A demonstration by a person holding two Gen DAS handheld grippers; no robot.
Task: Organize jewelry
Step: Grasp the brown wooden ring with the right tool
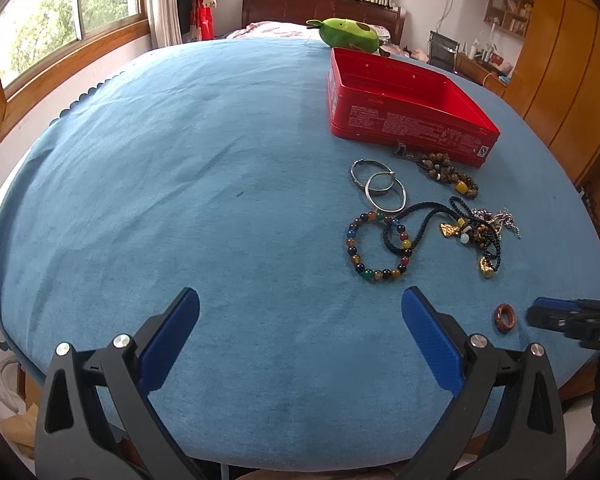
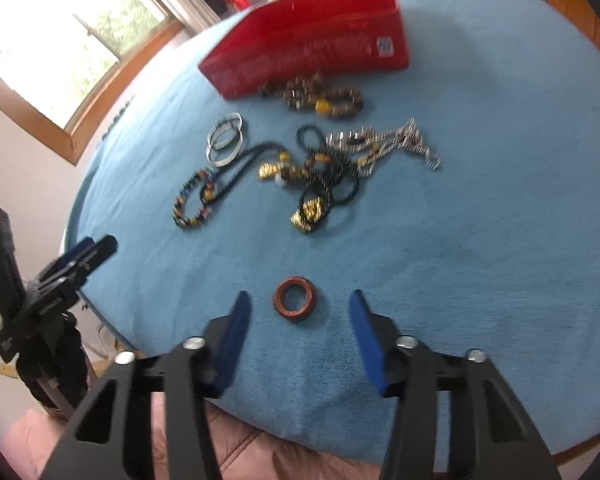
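Observation:
A brown-red ring (image 2: 295, 299) lies flat on the blue cloth between the fingertips of my right gripper (image 2: 300, 297); the blue pads stand clear of it on both sides. My left gripper (image 1: 300, 296) hangs open over bare cloth. The ring (image 1: 505, 317) and the right gripper (image 1: 540, 314) show at its right. Further back lie a multicolour bead bracelet (image 1: 378, 246), two silver bangles (image 1: 380, 186), a brown bead bracelet (image 1: 452, 174) and a tangle of black cords with gold pendants (image 1: 476, 232). Behind them an open red tin box (image 1: 412, 120) stands empty.
A silver chain (image 2: 388, 140) trails from the tangle to the right. A green plush toy (image 1: 348, 32) sits behind the box. The round table's near edge (image 2: 340, 452) runs close under my right gripper. Wooden cabinets (image 1: 560, 80) stand at the right, a window (image 1: 60, 28) at the left.

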